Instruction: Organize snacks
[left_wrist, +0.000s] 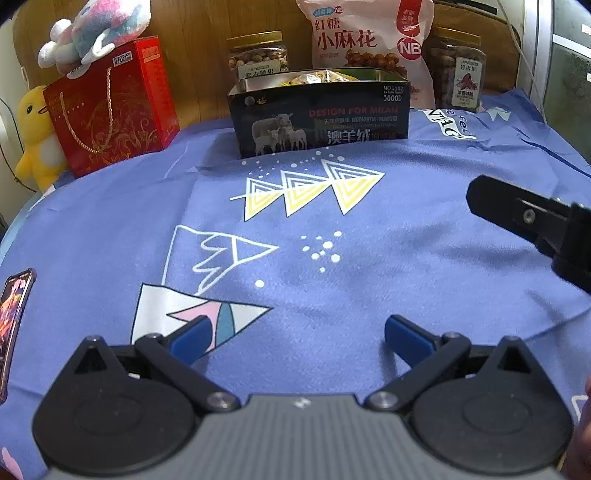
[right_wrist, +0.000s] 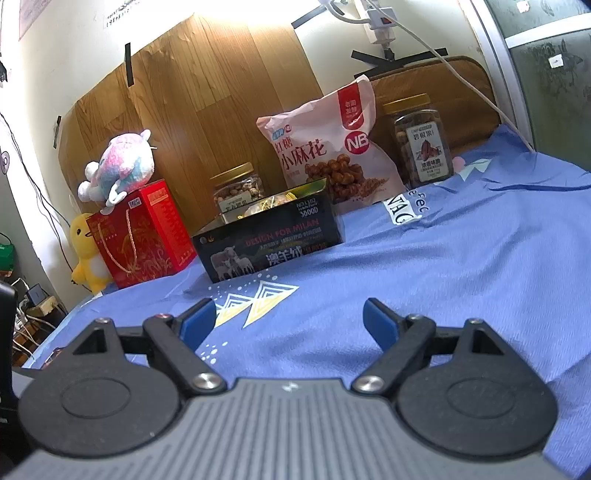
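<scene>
A black open box (left_wrist: 321, 118) with wrapped snacks inside stands at the back of the blue cloth; it also shows in the right wrist view (right_wrist: 269, 240). Behind it are a pink snack bag (left_wrist: 365, 40) (right_wrist: 328, 155), a short nut jar (left_wrist: 258, 57) (right_wrist: 238, 188) and a taller nut jar (left_wrist: 458, 70) (right_wrist: 421, 144). My left gripper (left_wrist: 297, 336) is open and empty, low over the cloth. My right gripper (right_wrist: 290, 319) is open and empty; part of it shows at the right of the left wrist view (left_wrist: 532, 221).
A red gift box (left_wrist: 110, 107) (right_wrist: 144, 236) with a plush toy (left_wrist: 96, 33) on top stands at the back left, beside a yellow duck plush (left_wrist: 37, 136). A phone (left_wrist: 13, 321) lies at the cloth's left edge. A wooden board (right_wrist: 207, 96) backs the table.
</scene>
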